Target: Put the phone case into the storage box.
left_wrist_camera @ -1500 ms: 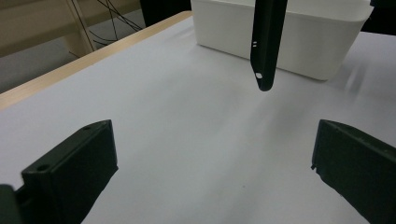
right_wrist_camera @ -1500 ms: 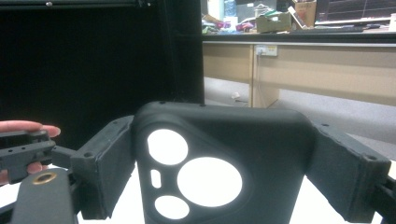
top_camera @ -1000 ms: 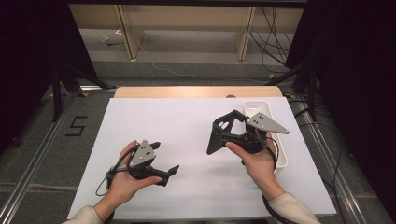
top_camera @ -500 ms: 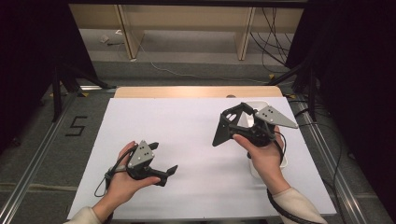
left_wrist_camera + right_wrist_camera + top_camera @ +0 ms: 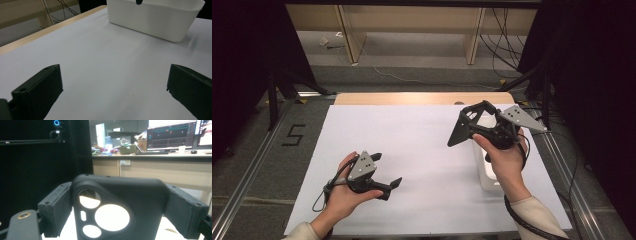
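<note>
**Phone case pinched across its width, up over the bin**

The case is a black phone cover with camera cutouts, and the right gripper clamps it by both long edges. In the high view it sits at about 2 o'clock on the table, held above the bin. My guess: very light, thin and a bit flexy, so squeezing hard could bow it. Edge-to-edge near the camera end looks like the sane grab, since the flat back seems slick. The left gripper rests at 7 o'clock on the sheet, jaws spread wide with nothing between them.
</note>
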{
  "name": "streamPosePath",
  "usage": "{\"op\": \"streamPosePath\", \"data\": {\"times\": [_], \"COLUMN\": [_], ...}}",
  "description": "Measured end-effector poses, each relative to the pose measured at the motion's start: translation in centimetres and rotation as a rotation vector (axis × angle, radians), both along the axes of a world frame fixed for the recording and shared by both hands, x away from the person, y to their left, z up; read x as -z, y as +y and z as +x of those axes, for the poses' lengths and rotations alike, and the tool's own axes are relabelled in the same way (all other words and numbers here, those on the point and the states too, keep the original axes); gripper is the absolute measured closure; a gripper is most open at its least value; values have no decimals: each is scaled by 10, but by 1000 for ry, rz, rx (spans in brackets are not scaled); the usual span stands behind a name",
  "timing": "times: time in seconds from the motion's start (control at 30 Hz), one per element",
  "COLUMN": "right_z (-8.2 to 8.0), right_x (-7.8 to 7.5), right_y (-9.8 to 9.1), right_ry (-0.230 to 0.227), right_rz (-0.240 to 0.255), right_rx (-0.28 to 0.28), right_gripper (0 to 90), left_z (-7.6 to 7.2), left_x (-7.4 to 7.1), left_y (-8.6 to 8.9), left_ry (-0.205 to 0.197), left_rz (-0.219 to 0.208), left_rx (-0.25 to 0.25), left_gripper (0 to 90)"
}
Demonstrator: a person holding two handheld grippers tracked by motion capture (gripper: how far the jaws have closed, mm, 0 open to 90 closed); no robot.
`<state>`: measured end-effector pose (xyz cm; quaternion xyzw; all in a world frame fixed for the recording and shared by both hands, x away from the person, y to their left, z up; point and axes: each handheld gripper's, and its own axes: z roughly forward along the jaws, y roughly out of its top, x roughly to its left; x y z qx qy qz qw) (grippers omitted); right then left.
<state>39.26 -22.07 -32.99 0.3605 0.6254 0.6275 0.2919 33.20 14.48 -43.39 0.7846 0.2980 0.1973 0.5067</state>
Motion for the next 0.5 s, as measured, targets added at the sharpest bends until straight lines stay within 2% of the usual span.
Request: {"op": "streamPosePath", "data": {"times": [0.5], "right_z": [9], "right_x": [-1], "right_y": [-20], "right_ry": [-4], "right_rz": [-29], "right_rx": [77], "right_gripper": [158], "left_z": [1], "left_x": [1], "left_y": [2], "left_ry": [-2], "left_rz": [4], "left_rx": [-5], "left_gripper": [0]}}
